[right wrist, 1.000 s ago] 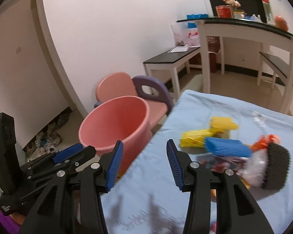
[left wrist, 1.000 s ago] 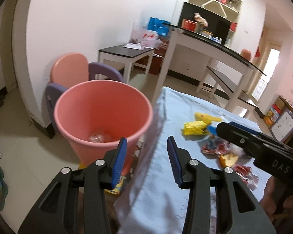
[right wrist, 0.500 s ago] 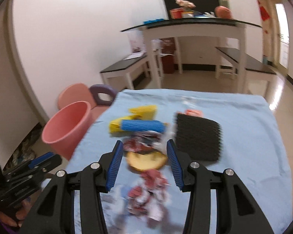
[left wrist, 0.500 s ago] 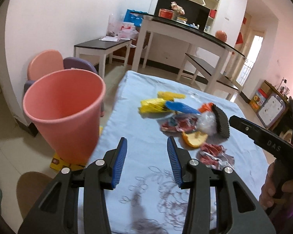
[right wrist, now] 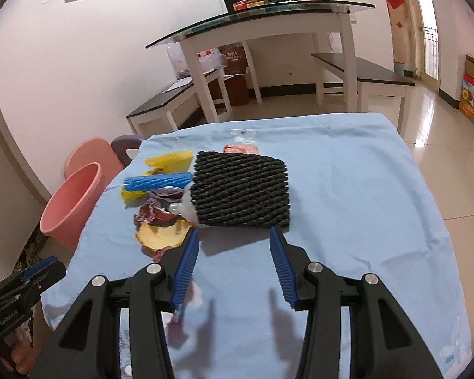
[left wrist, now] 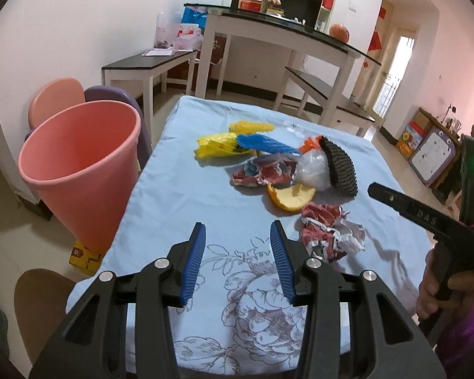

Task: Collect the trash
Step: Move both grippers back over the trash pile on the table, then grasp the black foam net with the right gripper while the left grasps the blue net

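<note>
A heap of trash lies on the blue tablecloth [left wrist: 180,195]: a black foam net [right wrist: 241,189], a blue foam net [left wrist: 264,143], yellow wrappers [left wrist: 218,148], a peel [left wrist: 289,195], a clear bag [left wrist: 312,170] and crumpled red-white paper [left wrist: 327,230]. A pink bin [left wrist: 75,167] stands on the floor left of the table, also in the right wrist view [right wrist: 71,202]. My left gripper [left wrist: 237,259] is open and empty above the near cloth. My right gripper [right wrist: 233,262] is open and empty, just short of the black net.
Pink and purple child chairs [left wrist: 79,94] stand behind the bin. A brown stool [left wrist: 38,303] and a yellow box [left wrist: 83,254] are by the table's near left corner. White tables and benches [left wrist: 284,47] stand behind.
Both grippers swung from the bin to over the table. The left wrist view rose to face the trash heap; the right gripper moved in close to the black net.
</note>
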The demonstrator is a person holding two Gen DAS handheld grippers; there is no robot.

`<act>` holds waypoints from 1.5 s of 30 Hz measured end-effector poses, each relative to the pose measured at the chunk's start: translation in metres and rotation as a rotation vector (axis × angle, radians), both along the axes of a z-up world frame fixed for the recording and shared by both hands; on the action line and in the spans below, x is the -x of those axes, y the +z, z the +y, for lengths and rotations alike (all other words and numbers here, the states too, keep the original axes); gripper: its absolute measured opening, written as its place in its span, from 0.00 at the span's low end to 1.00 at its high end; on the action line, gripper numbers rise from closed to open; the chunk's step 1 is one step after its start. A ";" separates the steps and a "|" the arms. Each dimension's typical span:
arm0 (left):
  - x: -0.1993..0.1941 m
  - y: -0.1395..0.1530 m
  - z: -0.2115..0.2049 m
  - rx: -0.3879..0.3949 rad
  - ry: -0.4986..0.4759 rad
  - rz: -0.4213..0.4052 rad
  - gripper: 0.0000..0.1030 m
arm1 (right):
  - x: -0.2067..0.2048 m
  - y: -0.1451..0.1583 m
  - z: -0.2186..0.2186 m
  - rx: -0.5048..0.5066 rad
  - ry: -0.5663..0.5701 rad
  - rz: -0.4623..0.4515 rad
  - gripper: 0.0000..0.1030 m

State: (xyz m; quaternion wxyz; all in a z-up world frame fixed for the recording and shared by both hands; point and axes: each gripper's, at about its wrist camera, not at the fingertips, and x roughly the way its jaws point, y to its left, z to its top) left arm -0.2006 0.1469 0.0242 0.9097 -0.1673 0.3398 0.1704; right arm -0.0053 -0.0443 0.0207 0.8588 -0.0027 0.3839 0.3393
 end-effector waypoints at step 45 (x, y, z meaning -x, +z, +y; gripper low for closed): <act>-0.114 0.012 0.025 0.019 -0.086 -0.035 0.42 | -0.032 -0.002 0.011 -0.058 0.029 0.018 0.05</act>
